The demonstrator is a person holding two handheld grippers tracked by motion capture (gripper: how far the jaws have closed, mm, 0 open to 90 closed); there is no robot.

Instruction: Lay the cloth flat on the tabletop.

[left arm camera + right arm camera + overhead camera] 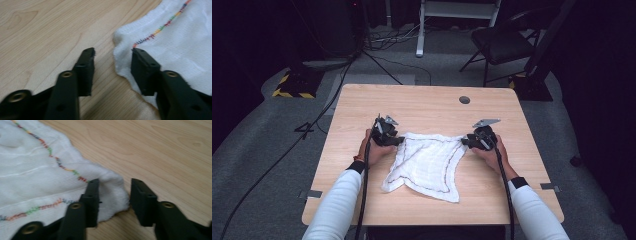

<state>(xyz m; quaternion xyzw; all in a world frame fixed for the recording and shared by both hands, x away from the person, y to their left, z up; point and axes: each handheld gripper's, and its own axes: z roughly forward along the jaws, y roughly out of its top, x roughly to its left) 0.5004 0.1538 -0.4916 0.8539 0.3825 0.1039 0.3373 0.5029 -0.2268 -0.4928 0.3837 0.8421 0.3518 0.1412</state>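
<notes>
- My left gripper [112,57] is straddling a corner of the white cloth [180,42], jaws parted, not pinching.
- My right gripper [113,187] is bracketing another corner, unclenched.

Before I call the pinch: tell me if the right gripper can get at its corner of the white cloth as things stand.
Probably yes. The right gripper has its jaws apart, straddling the corner of the white cloth, which lies flat on the table. Nothing sits between pads and fabric.
</notes>
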